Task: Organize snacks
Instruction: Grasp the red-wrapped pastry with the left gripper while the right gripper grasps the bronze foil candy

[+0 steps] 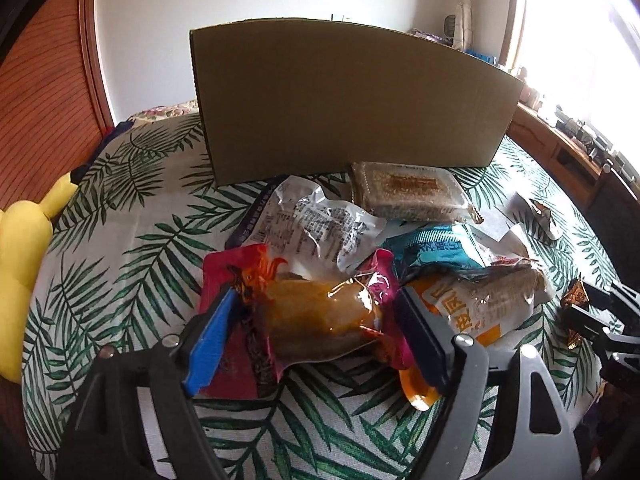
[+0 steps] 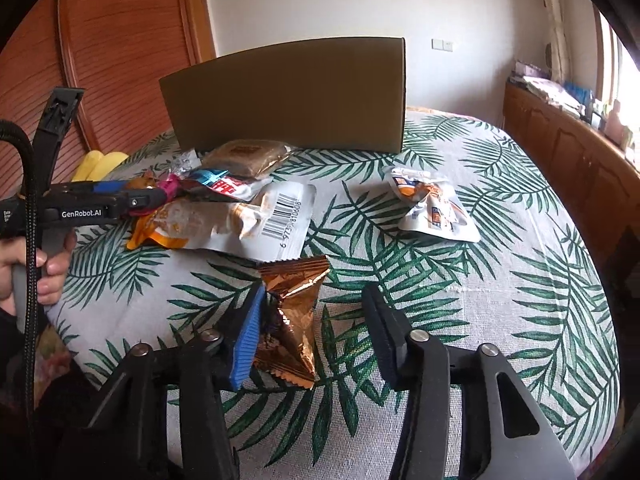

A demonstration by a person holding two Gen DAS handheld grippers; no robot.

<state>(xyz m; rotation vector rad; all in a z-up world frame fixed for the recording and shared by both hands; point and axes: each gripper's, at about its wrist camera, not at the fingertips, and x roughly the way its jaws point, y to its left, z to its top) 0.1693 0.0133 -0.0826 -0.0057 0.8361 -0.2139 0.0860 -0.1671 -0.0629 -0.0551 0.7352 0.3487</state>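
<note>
A red packet with orange-brown filling (image 1: 320, 316) lies on the leaf-print cloth (image 1: 132, 240). My left gripper (image 1: 316, 294) stands open around it, with the blue pad over its left edge and the dark pad by its pink right edge. Behind it lies a pile: a crumpled white packet (image 1: 316, 224), a brown cake pack (image 1: 408, 192), a teal packet (image 1: 436, 248) and an orange-white pouch (image 1: 480, 308). A copper foil packet (image 2: 292, 320) sits between the jaws of my open right gripper (image 2: 315, 290). The blue pad touches it; the dark pad stands apart. A cardboard box (image 2: 292, 96) stands at the back.
A small white-orange packet (image 2: 432, 208) lies alone to the right. A yellow plush toy (image 1: 20, 248) sits at the left edge by a wooden slatted door (image 2: 120, 40). A wooden cabinet (image 2: 560, 152) runs along the right. A hand (image 2: 48, 268) holds the left gripper's handle.
</note>
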